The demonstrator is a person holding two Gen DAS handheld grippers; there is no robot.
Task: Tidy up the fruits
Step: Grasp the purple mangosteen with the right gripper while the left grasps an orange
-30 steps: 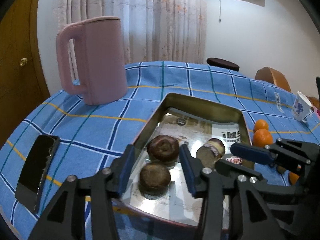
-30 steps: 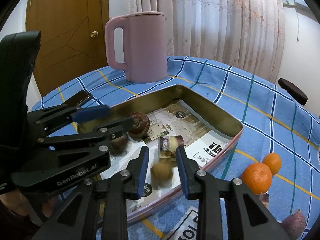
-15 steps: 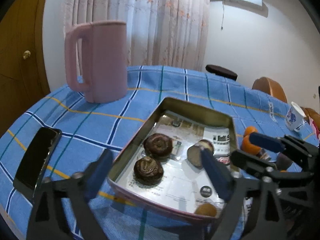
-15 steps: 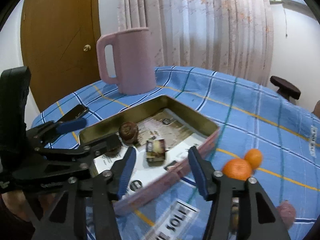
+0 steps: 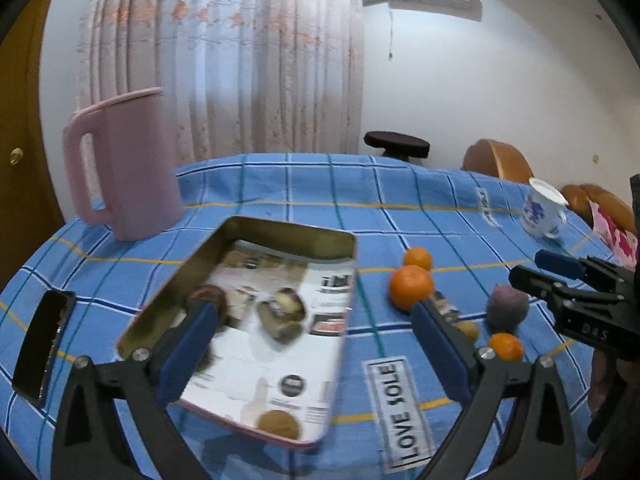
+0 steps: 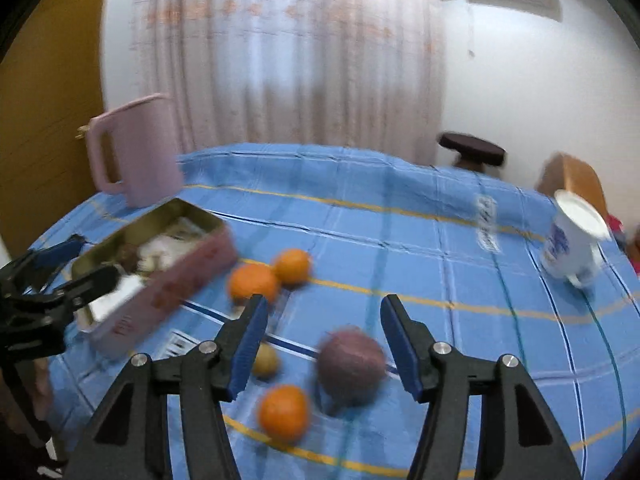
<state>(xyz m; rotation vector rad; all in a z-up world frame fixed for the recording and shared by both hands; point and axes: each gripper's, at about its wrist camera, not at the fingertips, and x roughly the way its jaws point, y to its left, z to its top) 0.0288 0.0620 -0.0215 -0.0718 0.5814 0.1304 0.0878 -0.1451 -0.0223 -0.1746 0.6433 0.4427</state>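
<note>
A metal tin tray [image 5: 280, 236] [image 6: 176, 264] lies on the blue checked tablecloth and holds dark round fruits [image 5: 210, 296], a cut fruit [image 5: 282, 314] and a small brown fruit [image 5: 278, 424]. Right of it lie oranges [image 5: 412, 286] [image 6: 252, 282], a purple fruit [image 5: 507, 306] [image 6: 350, 364], a small orange [image 6: 284, 412] and a small tan fruit [image 6: 266, 360]. My left gripper [image 5: 316, 352] is open and empty above the tray's right edge. My right gripper [image 6: 320, 344] is open and empty, above the purple fruit.
A pink jug [image 5: 124, 168] stands behind the tray. A black phone [image 5: 42, 344] lies at the left table edge. A white and blue cup [image 5: 542, 212] stands at the far right. A "LOVE SOLE" label [image 5: 400, 412] lies on the cloth.
Both grippers have opened wide and drawn back from the tray. The right gripper has swung right, over the loose fruits. The left gripper let go of the dark fruit in the tray.
</note>
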